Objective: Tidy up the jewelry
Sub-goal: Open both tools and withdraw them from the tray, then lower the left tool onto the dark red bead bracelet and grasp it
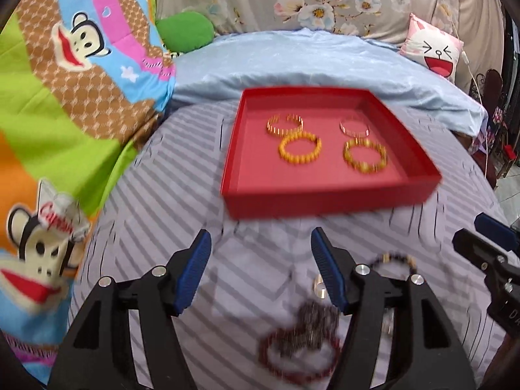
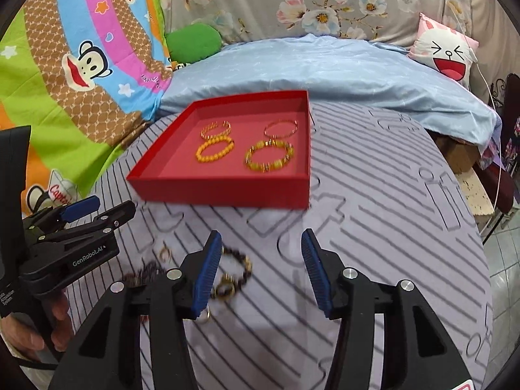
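On the bed: a shallow red square cardboard tray (image 2: 227, 191) sits on the grey striped sheet (image 2: 373, 227), far of both grippers.
Tray contents: 4 golden bead and bangle bracelets (image 2: 215, 150) lie in 2 rows of 2, likely already sorted.
Loose pieces: a dark beaded bracelet (image 2: 239, 271), a dark red beaded bracelet (image 1: 299, 354) and small rings (image 2: 165, 255) lie near, outside the tray.
Left gripper (image 1: 260, 269): jaws wide, empty, above the loose pile.
Right gripper (image 2: 261, 269): jaws wide, empty, just right of the dark bracelet, probably ready for a pick.

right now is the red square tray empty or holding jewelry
Holding jewelry: four gold and yellow bracelets lie inside the red square tray.
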Demonstrator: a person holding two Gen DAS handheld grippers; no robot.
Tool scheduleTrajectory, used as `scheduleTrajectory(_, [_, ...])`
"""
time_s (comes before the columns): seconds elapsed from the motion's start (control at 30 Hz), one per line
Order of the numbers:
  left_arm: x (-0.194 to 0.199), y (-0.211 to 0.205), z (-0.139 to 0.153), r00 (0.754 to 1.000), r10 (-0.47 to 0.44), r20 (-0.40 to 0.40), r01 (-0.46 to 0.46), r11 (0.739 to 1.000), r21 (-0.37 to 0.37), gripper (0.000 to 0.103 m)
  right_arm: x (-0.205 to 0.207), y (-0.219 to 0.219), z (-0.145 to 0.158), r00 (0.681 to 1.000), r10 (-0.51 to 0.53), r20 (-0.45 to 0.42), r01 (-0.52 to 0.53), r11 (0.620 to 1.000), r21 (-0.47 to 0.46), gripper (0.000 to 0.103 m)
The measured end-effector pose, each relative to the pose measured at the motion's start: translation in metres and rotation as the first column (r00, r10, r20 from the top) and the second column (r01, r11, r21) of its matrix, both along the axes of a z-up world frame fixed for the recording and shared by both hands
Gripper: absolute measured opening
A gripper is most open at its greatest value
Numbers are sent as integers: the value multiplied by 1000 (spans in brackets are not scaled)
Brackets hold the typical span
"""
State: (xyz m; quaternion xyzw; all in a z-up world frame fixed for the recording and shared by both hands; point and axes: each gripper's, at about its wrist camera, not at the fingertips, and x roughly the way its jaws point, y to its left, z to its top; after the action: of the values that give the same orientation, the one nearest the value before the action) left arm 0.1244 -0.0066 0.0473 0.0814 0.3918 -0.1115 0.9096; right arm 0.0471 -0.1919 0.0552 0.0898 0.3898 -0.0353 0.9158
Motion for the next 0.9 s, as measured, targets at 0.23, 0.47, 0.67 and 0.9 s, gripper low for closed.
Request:
scheduleTrajectory(0.23, [-42,14,-24,999,5,-51,-4,1000,15,61,-38,8,-19,999,3,-46,-4,1000,-14,50])
scheduleTrajectory(0.47, [-67,20,-38,997,-3,-76,2,1000,-16,61,-56,15,-34,997,11,-83,-9,1000,15,50])
scheduleTrajectory(0.67, [-62,17,-41,996,-18,-87,15,999,-42,60,-58,22,-36,996,26,-85,-24,999,23,50])
scheduleTrajectory(0.9, [-53,10,-44,994,-50,-97,45,997,-55,57,-52,27,-34,996,38,-81,-36,999,22,50])
